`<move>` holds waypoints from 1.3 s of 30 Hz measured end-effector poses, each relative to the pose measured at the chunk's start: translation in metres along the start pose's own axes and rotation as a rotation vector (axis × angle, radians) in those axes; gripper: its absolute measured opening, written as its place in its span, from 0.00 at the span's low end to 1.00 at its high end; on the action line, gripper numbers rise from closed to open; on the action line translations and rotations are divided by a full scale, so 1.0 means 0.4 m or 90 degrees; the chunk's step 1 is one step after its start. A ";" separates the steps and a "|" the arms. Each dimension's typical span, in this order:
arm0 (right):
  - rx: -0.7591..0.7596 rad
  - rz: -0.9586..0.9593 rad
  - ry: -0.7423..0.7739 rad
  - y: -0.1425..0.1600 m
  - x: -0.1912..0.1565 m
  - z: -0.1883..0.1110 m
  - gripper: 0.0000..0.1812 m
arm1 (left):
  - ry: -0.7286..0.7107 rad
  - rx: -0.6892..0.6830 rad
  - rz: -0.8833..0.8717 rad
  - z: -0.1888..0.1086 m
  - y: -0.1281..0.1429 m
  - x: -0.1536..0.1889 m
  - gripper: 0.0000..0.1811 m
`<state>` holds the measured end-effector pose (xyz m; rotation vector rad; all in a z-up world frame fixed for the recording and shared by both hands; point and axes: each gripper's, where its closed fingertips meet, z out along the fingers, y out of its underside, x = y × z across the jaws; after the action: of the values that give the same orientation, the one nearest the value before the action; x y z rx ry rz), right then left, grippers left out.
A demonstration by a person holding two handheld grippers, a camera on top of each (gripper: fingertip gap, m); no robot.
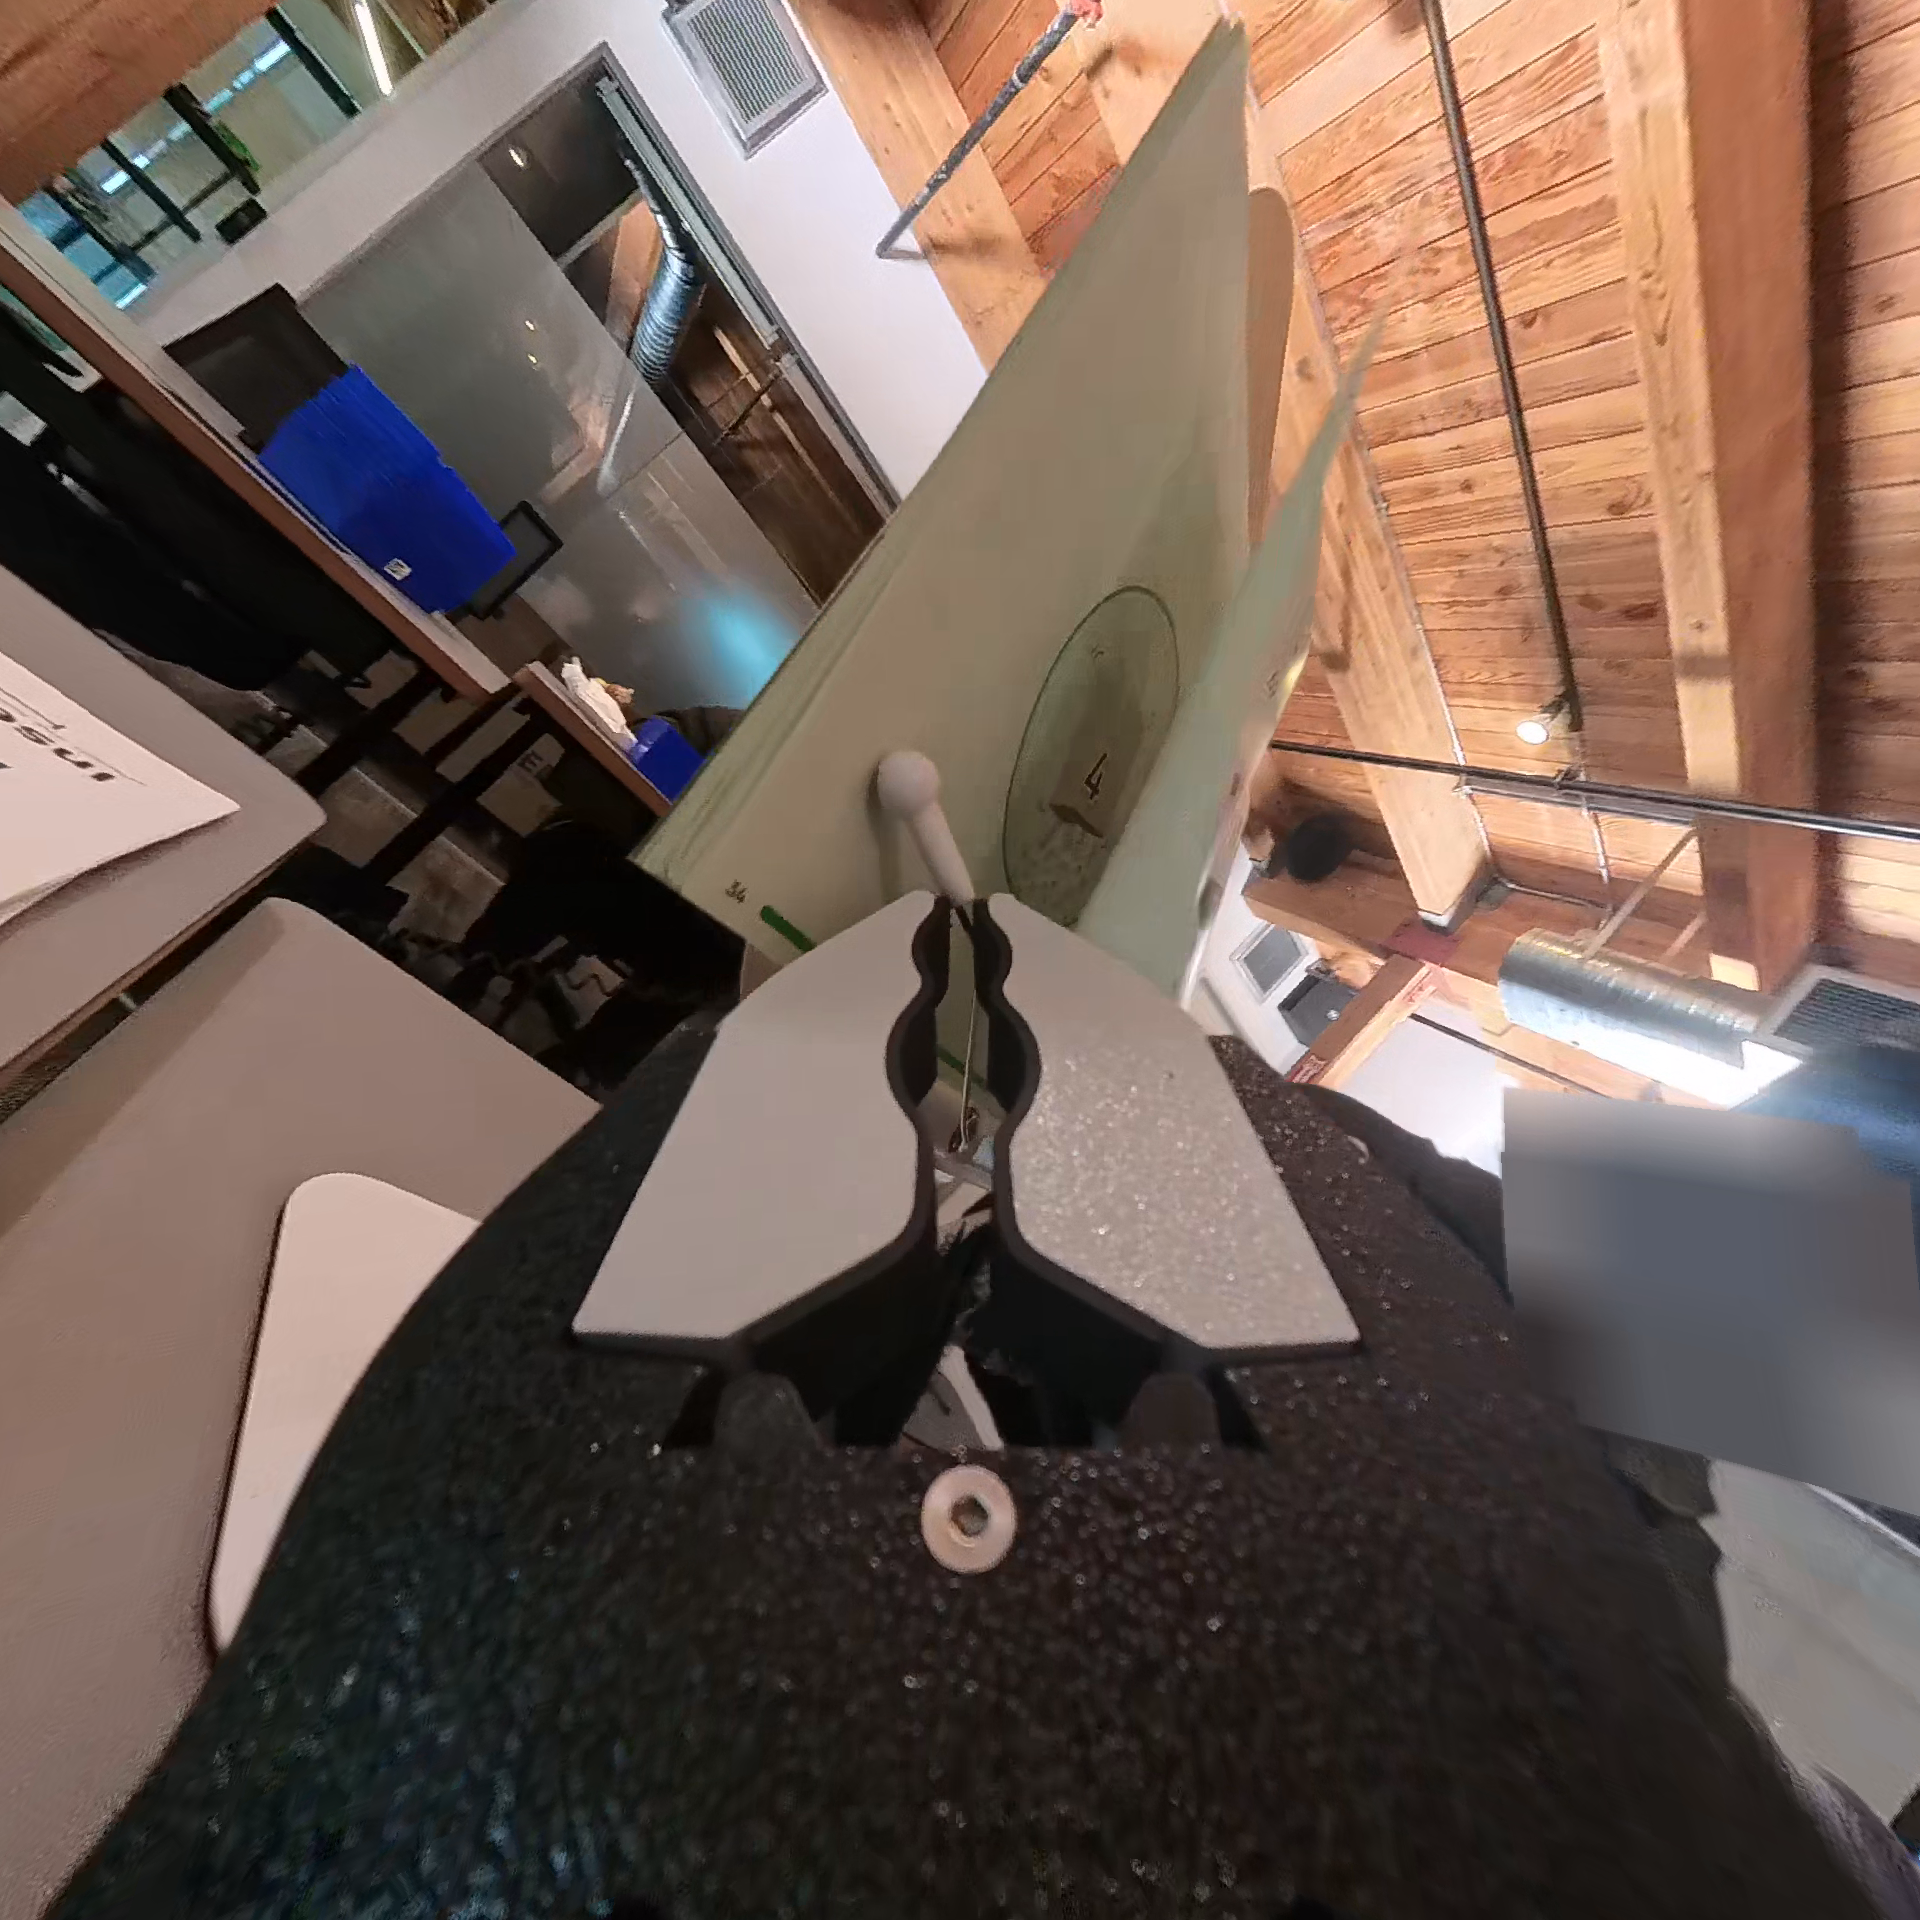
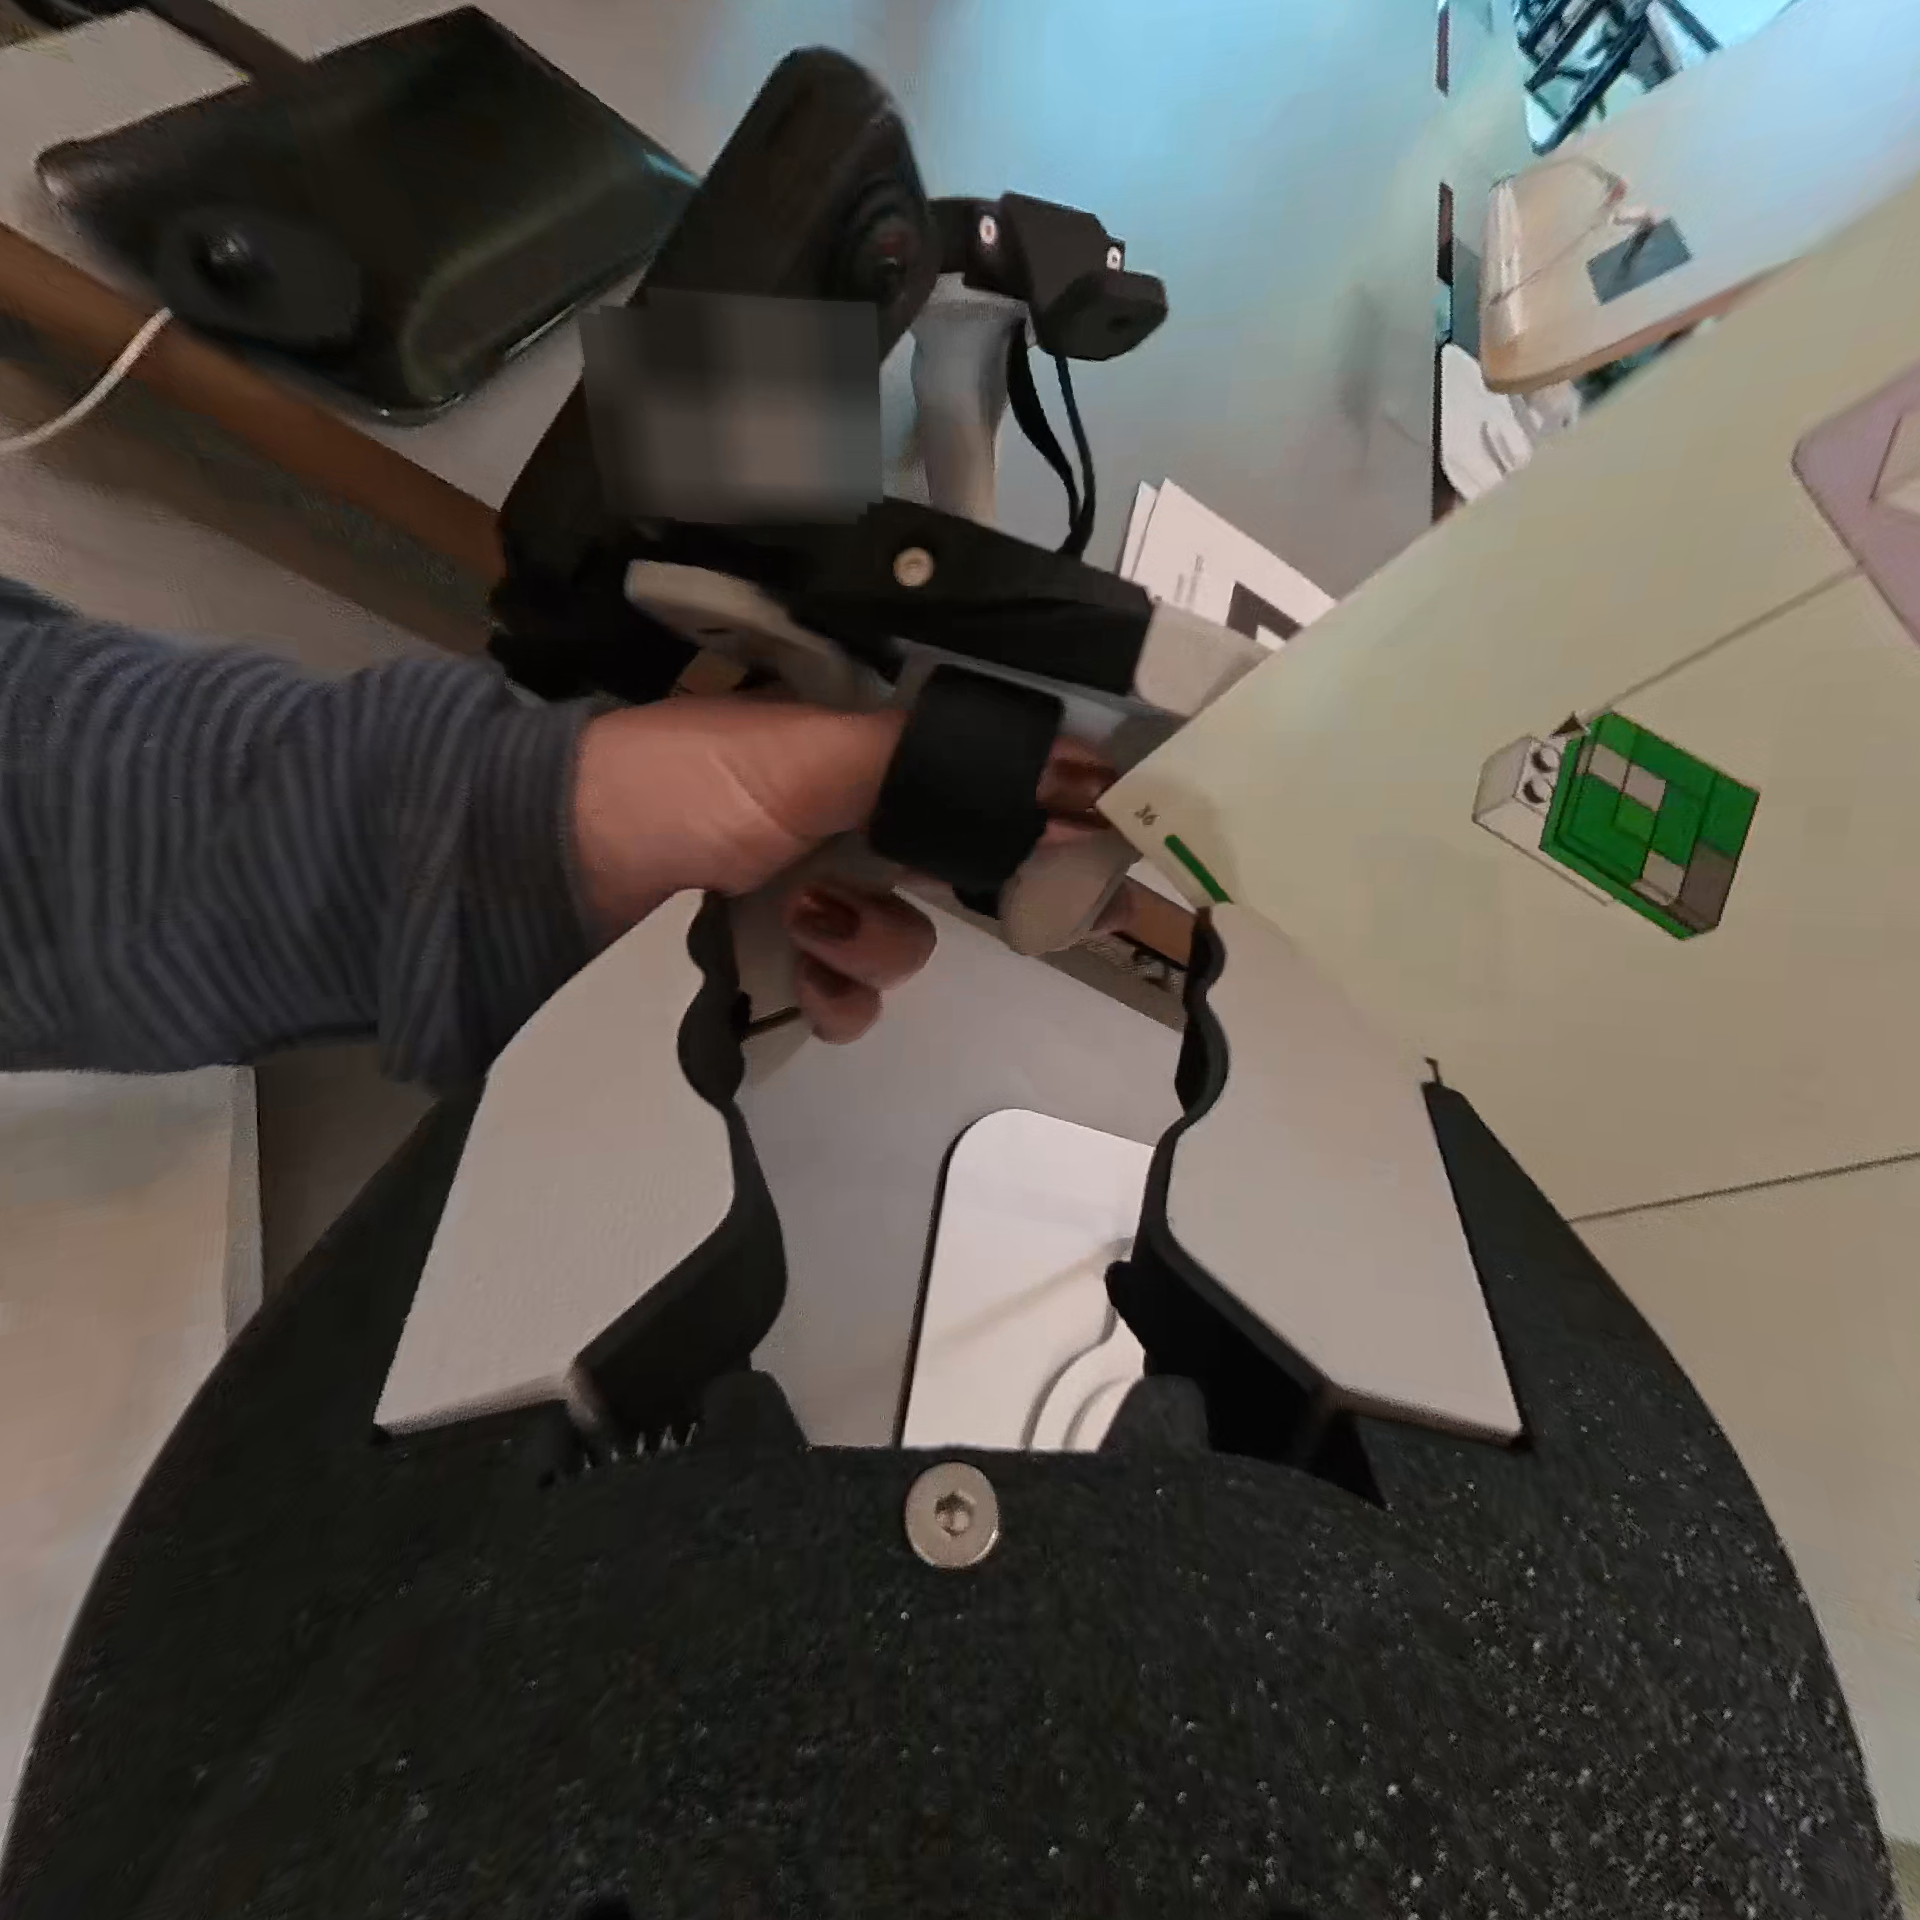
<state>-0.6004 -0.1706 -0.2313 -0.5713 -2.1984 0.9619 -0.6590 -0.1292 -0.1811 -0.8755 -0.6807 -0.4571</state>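
The left gripper (image 1: 961, 920) has its fingers pressed together on the lower corner of a pale green instruction booklet (image 1: 1049, 582), raised off the worktop (image 1: 125, 1195). A white pin-like piece (image 1: 920, 810) stands against the page just beyond the fingertips. The right gripper (image 2: 951, 997) hangs with fingers wide apart, holding nothing, above a white mat (image 2: 1023, 1278) near the booklet's lower edge. To keep the page flat, the pinch should sit on the corner. The booklet bears printed numbers and a green brick diagram (image 2: 1621, 821).

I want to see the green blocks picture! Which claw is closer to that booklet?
Left. The left claw is shut on the booklet page's edge. The right claw is open, just beside its corner, not holding it.
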 end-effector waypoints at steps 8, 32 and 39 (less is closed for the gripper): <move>0.076 0.064 -0.027 -0.052 0.043 0.002 0.51 | 0.046 0.003 -0.030 -0.010 0.001 -0.003 0.02; 0.064 0.188 -0.113 -0.145 0.027 0.051 0.64 | 0.202 0.093 -0.085 -0.049 0.014 0.004 0.02; 0.081 0.306 -0.165 -0.186 0.042 0.077 0.68 | 0.217 0.101 -0.072 -0.056 0.017 0.015 0.01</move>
<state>-0.6432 -0.2220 -0.1837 -0.9883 -2.2440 1.4847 -0.6428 -0.1444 -0.1906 -0.5915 -0.4468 -0.6285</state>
